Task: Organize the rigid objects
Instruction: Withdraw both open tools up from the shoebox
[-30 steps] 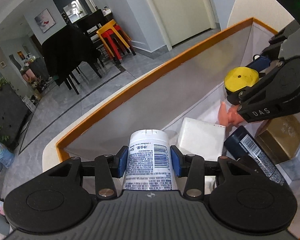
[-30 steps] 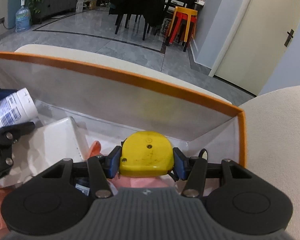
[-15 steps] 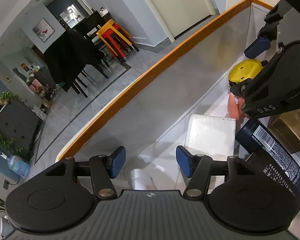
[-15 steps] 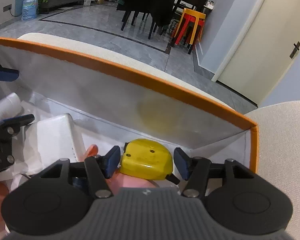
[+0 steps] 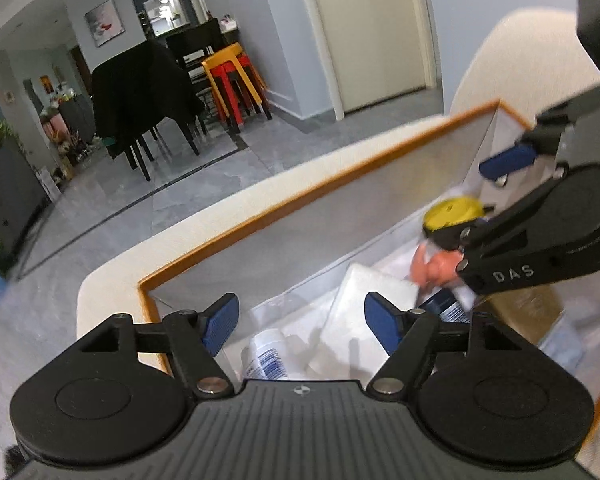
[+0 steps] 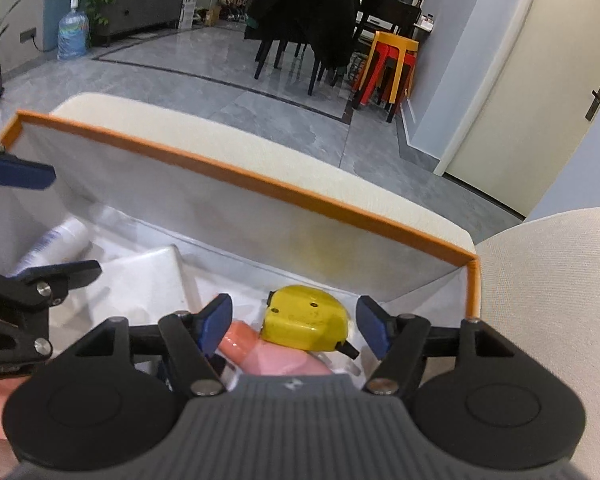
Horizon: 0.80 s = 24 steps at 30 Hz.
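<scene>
Both grippers hover over an orange-rimmed storage box (image 5: pixel 300 196) (image 6: pixel 260 188) on a cream sofa. My left gripper (image 5: pixel 300 322) is opening, nothing between its blue pads; the white bottle with a blue label (image 5: pixel 266 354) (image 6: pixel 54 242) lies below it on the box floor. My right gripper (image 6: pixel 296 326) (image 5: pixel 496 196) is opening too; the yellow tape measure (image 6: pixel 304 322) (image 5: pixel 454 212) rests under it on a pink toy (image 6: pixel 260 350) (image 5: pixel 434 266), with a gap on each side to the pads.
Inside the box lie a white flat box (image 5: pixel 364 312) (image 6: pixel 140 280), a dark bottle with a barcode (image 5: pixel 446 308) and a gold carton (image 5: pixel 524 312). Beyond the sofa are a grey tiled floor, dark chairs (image 5: pixel 140 92), red and yellow stools (image 6: pixel 388 68) and a door.
Both grippers let go: the left released the white bottle, which now lies in the box, and the right released the yellow tape measure onto the pink toy. Both have lifted, jaws wider.
</scene>
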Available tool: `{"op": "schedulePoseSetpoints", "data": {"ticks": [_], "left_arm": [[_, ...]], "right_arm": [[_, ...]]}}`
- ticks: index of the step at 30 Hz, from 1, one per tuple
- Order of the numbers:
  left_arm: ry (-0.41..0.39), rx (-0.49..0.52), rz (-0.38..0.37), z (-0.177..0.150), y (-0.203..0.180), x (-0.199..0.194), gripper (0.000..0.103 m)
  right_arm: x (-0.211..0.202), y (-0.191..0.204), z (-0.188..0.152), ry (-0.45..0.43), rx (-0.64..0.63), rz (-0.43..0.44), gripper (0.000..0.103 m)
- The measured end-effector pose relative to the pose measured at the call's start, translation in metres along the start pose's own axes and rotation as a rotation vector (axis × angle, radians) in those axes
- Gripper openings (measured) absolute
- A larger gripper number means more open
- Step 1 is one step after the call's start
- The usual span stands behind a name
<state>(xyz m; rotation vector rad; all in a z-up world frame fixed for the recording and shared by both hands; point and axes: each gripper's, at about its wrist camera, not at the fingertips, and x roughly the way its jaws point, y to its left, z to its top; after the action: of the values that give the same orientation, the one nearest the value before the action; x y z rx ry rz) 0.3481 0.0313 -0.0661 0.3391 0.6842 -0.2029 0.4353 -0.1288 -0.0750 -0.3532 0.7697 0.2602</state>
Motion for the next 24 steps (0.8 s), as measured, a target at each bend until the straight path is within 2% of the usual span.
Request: {"op": "schedulePoseSetpoints", "data": {"ticks": [8,12,17,19,21,24], "left_arm": [[-0.062,-0.140,-0.045,0.001,0.013,-0.039,0.089],[-0.083,-0.257,-0.077,-0.006,0.023,-0.062,0.091],[-0.116,-0.300,-0.079,-0.008,0.029,-0.086,0.091],[-0.119,-0.331,-0.065,-0.008,0.033,-0.096,0.103],[-0.120,-0.356,-0.026,-0.008,0.035,-0.104,0.103],[-0.145,-0.354,0.032,-0.010,0.030,-0.118,0.103]], "right_arm": [[-0.037,-0.008,0.004,-0.031,0.062,0.035,0.080],[-0.061,-0.011,0.005,-0.068,0.084,0.039,0.086],[-0.095,-0.020,0.001,-0.119,0.163,0.057,0.093],[-0.109,-0.023,-0.002,-0.141,0.189,0.053,0.095],[-0.126,-0.026,-0.006,-0.167,0.209,0.044,0.100],[-0.148,-0.028,-0.013,-0.209,0.235,0.025,0.100]]}}
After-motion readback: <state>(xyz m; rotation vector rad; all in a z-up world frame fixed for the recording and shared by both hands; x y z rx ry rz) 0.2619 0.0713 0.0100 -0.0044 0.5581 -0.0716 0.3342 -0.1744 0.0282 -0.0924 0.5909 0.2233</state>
